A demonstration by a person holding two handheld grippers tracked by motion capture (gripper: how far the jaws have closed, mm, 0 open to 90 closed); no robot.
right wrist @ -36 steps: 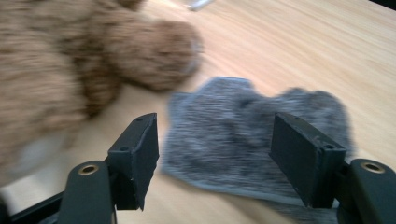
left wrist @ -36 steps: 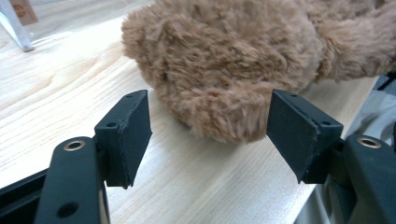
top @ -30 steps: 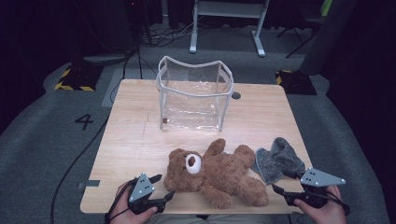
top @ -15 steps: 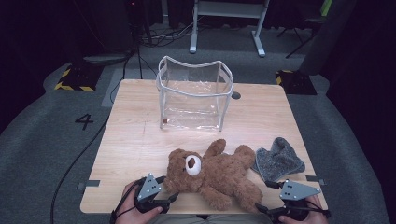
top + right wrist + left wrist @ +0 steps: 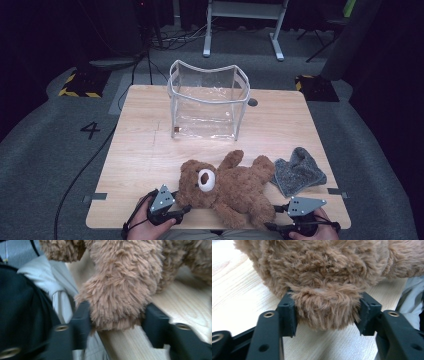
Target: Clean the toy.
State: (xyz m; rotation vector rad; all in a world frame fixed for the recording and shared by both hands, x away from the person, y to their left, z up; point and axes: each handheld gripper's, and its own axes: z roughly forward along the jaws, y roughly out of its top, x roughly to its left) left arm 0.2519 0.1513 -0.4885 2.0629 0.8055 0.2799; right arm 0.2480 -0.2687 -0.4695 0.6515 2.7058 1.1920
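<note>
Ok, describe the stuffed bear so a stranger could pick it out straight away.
Start at the wooden table, where a clear plastic bag stands near the far side. On the near edge lies the teddy bear, on its back. It is shaggy brown with a white muzzle, unlike the small grey cloth crumpled at its right.

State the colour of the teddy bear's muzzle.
White, set against brown fur on the teddy bear; the high view shows it best.

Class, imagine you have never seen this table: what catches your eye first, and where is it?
First the brown teddy bear, lying on its back at the near edge of the wooden table, with the left gripper closed on one furry part and the right gripper on a limb. Behind stands a clear plastic bag; right of the bear lies a grey cloth.
</note>
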